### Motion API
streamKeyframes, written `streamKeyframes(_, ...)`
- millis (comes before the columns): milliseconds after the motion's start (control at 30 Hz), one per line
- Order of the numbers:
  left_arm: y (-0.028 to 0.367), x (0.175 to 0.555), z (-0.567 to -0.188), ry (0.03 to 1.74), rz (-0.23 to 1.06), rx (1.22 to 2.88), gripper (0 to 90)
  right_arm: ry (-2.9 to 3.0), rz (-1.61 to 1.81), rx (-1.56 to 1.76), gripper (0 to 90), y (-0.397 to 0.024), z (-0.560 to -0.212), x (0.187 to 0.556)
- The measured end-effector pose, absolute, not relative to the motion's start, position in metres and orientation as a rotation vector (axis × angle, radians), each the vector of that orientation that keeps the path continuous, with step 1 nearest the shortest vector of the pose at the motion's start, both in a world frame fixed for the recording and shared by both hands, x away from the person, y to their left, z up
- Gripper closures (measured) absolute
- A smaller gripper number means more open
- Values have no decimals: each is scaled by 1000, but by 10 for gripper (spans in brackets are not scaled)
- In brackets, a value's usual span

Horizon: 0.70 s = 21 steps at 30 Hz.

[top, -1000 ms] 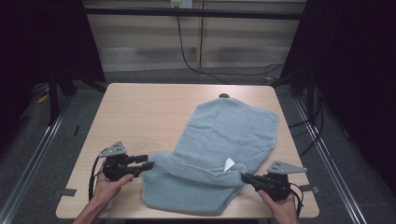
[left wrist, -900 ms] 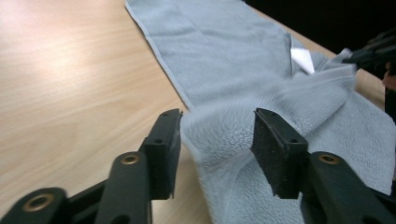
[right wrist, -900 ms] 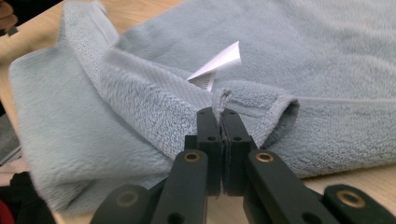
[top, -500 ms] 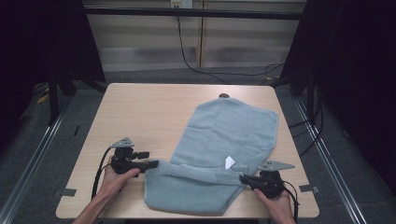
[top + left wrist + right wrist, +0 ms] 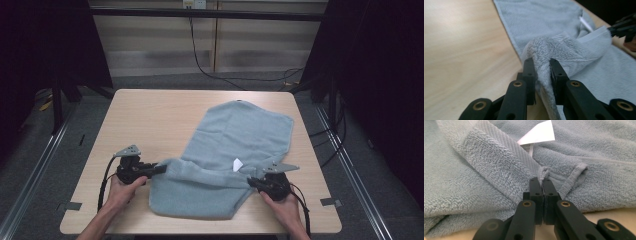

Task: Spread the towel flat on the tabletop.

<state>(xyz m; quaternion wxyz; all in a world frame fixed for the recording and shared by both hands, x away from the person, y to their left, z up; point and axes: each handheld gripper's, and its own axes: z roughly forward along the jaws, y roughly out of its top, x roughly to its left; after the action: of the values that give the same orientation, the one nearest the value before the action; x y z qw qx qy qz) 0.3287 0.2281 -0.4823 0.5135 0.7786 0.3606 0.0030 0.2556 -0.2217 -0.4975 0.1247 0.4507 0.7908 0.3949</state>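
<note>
Towel [image 5: 235,150], one pale blue piece with a single white tag [image 5: 237,163], lies from the tabletop's [image 5: 150,115] far right corner toward the middle of its near edge, its near part folded over itself. Left gripper [image 5: 541,71], whose fingers have just been closing, now pinches a bunched corner of it, while the right gripper [image 5: 542,185] has its fingers clamped tight on the hem near the tag. Since a second ago both hands have drawn nearer the near edge, so the fold looks ready to be carried on, I judge.
</note>
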Motion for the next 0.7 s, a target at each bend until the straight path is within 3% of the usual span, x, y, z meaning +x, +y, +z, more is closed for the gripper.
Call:
streamKeyframes(367, 226, 330, -475, 859, 43, 1837, 799, 2195, 1194, 1376, 893, -225, -490, 290)
streamKeyframes(700, 222, 302, -434, 724, 58, 1772, 798, 1994, 1424, 1233, 893, -259, -396, 243)
